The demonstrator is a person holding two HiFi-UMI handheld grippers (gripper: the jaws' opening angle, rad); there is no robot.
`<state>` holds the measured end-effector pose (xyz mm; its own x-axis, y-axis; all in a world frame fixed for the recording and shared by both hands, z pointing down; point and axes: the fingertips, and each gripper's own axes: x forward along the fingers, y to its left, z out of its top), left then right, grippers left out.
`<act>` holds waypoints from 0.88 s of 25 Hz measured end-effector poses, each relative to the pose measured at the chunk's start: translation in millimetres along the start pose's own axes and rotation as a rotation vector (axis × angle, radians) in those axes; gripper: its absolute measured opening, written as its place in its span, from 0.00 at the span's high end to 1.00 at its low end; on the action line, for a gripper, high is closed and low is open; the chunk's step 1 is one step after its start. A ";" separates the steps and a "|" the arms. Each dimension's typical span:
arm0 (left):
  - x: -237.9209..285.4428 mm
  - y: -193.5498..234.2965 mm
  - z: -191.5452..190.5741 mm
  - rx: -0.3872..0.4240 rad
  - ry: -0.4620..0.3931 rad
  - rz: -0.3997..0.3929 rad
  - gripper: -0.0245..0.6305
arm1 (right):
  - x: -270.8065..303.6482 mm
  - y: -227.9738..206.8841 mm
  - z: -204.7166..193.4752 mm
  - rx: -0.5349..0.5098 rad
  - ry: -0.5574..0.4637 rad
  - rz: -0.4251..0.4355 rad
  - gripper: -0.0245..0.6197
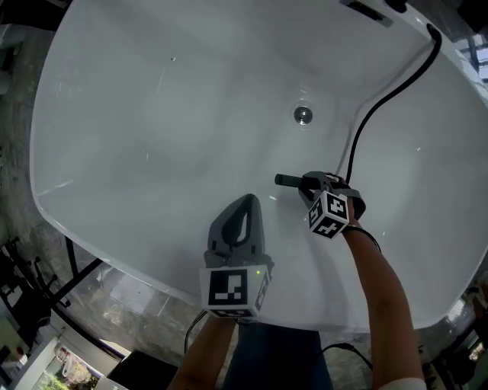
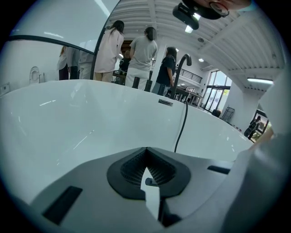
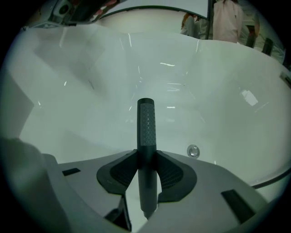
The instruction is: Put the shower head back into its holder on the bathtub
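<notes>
The shower head (image 1: 287, 180) is a slim black stick, and its black hose (image 1: 374, 107) runs up to the tub's far right rim. My right gripper (image 1: 306, 183) is shut on it above the white bathtub's (image 1: 114, 152) floor. In the right gripper view the shower head (image 3: 146, 125) stands up between the pads of the right gripper (image 3: 146, 157), its perforated face towards the camera. My left gripper (image 1: 245, 201) hovers nearer the tub's front wall, shut with nothing in it. The left gripper (image 2: 146, 150) shows its tips meeting, with the hose (image 2: 182, 127) beyond.
A chrome drain (image 1: 303, 115) lies in the tub floor beyond both grippers. A dark fitting (image 1: 366, 9) sits at the far rim. A curved black tap (image 2: 181, 61) rises behind the rim, and several people (image 2: 143, 52) stand beyond it.
</notes>
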<state>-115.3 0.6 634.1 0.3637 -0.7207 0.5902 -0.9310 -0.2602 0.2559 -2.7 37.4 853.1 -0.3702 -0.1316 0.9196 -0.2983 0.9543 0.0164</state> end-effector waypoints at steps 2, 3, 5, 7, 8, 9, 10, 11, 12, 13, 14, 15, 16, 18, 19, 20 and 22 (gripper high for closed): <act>3.9 -7.0 4.1 -0.001 0.007 -0.021 0.96 | -21.1 -5.3 8.4 0.033 -0.028 -0.026 0.76; 5.4 -10.7 6.2 0.004 0.008 -0.028 0.96 | -31.2 -7.5 11.4 0.050 -0.041 -0.038 0.76; 6.4 -18.3 11.8 0.024 0.009 -0.040 0.96 | -51.9 -11.3 16.2 0.081 -0.067 -0.064 0.76; 4.6 -25.1 18.2 0.050 0.012 -0.046 0.96 | -72.0 -14.2 20.0 0.103 -0.092 -0.090 0.76; 3.1 -28.1 21.2 0.059 0.013 -0.047 0.96 | -81.3 -15.2 21.3 0.109 -0.103 -0.101 0.76; 1.5 -31.1 23.9 0.063 0.013 -0.047 0.96 | -90.1 -16.3 22.2 0.112 -0.114 -0.112 0.76; -0.1 -34.4 26.4 0.063 0.012 -0.049 0.96 | -98.8 -17.4 23.1 0.113 -0.126 -0.122 0.77; -1.5 -37.8 28.9 0.062 0.011 -0.052 0.96 | -107.2 -18.7 24.0 0.114 -0.137 -0.133 0.77; -3.0 -41.3 31.2 0.060 0.010 -0.055 0.96 | -115.6 -19.9 25.3 0.115 -0.148 -0.144 0.77; -4.6 -44.7 33.4 0.060 0.009 -0.058 0.96 | -123.7 -21.0 26.8 0.117 -0.159 -0.155 0.77; -6.2 -48.1 35.7 0.060 0.009 -0.061 0.96 | -131.5 -21.9 28.3 0.118 -0.170 -0.166 0.77; -7.9 -51.5 38.2 0.064 0.008 -0.065 0.96 | -138.8 -22.8 29.6 0.120 -0.179 -0.177 0.77; -9.6 -54.7 40.9 0.069 0.005 -0.067 0.96 | -145.5 -23.7 30.6 0.122 -0.187 -0.188 0.77; -13.8 -60.5 46.1 0.081 -0.002 -0.071 0.96 | -157.5 -24.8 31.6 0.125 -0.198 -0.207 0.77; -16.1 -63.0 48.5 0.086 -0.005 -0.072 0.96 | -163.5 -25.1 32.0 0.127 -0.203 -0.216 0.77; -18.5 -65.1 50.8 0.090 -0.006 -0.073 0.96 | -169.8 -25.6 32.6 0.130 -0.209 -0.227 0.77; -22.4 -68.8 55.4 0.101 -0.010 -0.074 0.96 | -183.5 -28.1 34.5 0.142 -0.227 -0.252 0.77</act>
<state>-61.1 -0.9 560.8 0.4313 -0.7033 0.5651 -0.9004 -0.3758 0.2195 43.3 25.4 670.4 -0.4506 -0.4291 0.7828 -0.5185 0.8396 0.1618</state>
